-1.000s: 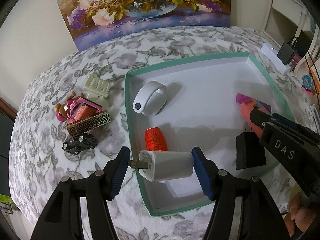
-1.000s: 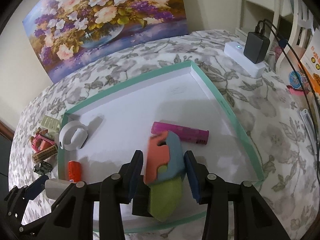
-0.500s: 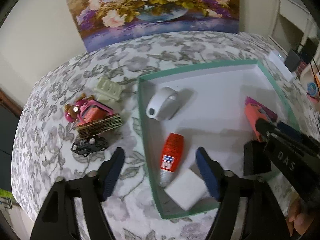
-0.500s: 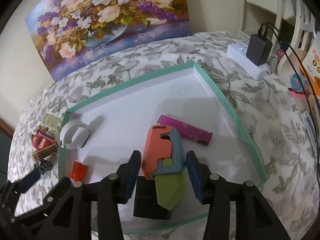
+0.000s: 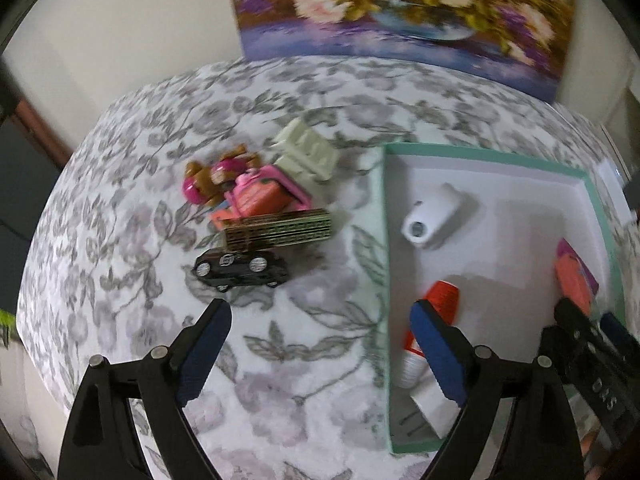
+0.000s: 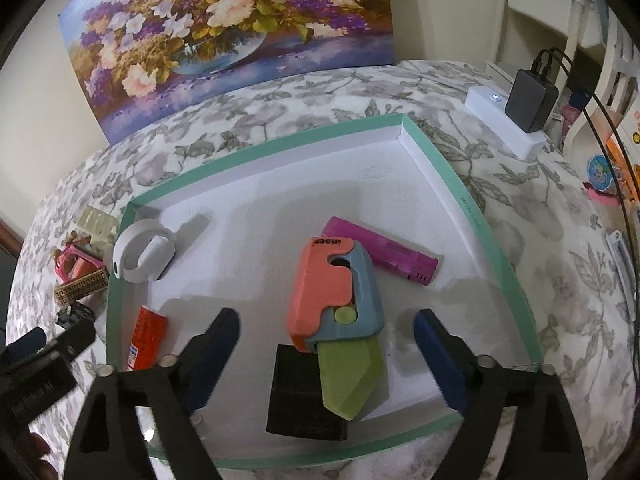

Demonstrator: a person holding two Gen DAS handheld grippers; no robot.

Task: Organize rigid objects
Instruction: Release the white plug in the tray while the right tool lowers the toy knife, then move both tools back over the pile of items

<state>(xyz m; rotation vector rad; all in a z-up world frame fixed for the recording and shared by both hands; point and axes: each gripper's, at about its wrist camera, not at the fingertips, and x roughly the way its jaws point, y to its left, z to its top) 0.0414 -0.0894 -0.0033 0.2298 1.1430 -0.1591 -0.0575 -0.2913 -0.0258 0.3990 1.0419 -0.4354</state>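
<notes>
My left gripper (image 5: 320,320) hangs over the floral cloth with its jaws opening and nothing between them. Just beyond it lie a black toy car (image 5: 240,268), a gold-patterned box (image 5: 280,232), a pink bear toy (image 5: 240,188) and a cream plastic piece (image 5: 308,152). To its right, the green-rimmed tray (image 5: 386,240) holds a white charger (image 5: 436,404), a red tube (image 5: 436,312) and a white round device (image 5: 432,216). My right gripper (image 6: 328,320) is over the tray, jaws opening. The orange, blue and green toy knife (image 6: 336,296) lies free between its fingers, resting on a black block (image 6: 304,396), beside a pink lighter (image 6: 384,252).
A flower painting (image 6: 224,32) leans on the wall behind the table. A white power strip with a black adapter (image 6: 524,100) and cables sits at the far right, with small items near that edge. The tray's far half (image 6: 320,184) is bare.
My left gripper opened, dropped the white charger in the tray's near corner and swung left over the cloth. My right gripper opened wide and released the toy knife, which now lies in the tray.
</notes>
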